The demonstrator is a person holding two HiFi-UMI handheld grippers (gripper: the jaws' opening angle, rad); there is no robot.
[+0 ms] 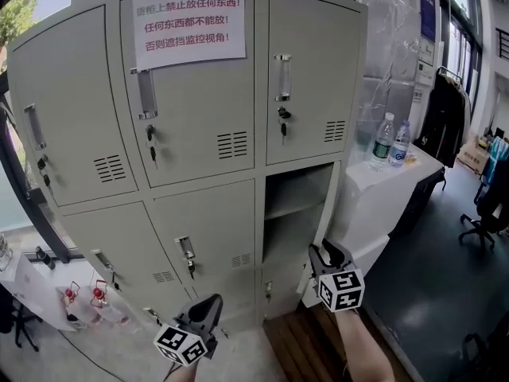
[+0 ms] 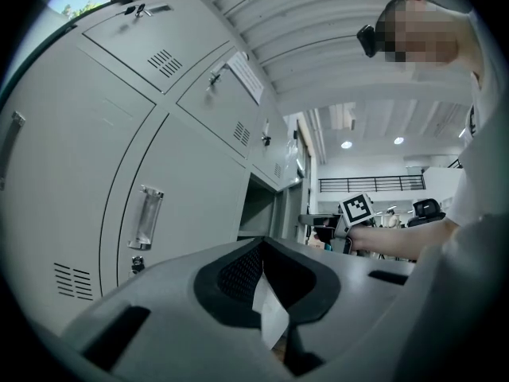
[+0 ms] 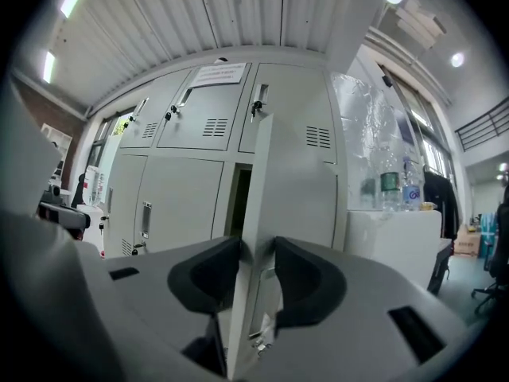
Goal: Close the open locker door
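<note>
my right tool (image 3: 256, 249) is clamped on the free edge of the open locker door (image 3: 296, 181); the thin grey panel stands upright between the two black pads (image 3: 208, 275), with its latch hardware just below them. the door is swung out from the locker (image 3: 199, 173) towards me, so in the right gripper view i see its edge and inner face. in the head view that tool (image 1: 328, 255) sits low at the right, in front of the open compartment (image 1: 296, 213) in the middle row of the locker's right column. a shelf (image 1: 290, 207) crosses the dark inside of it.

my left tool (image 2: 266, 293) has its jaws drawn together and holds nothing; only a thin pale sliver shows between the pads. it hovers low and apart from the locker, near the bottom-row doors (image 1: 208, 309).

the other doors are shut, some with keys hanging from their locks. a paper notice (image 1: 191, 26) with red print is stuck on the upper middle door. just right of the locker stands a white counter (image 1: 398, 177) with two plastic bottles (image 1: 384, 142) on it.
</note>
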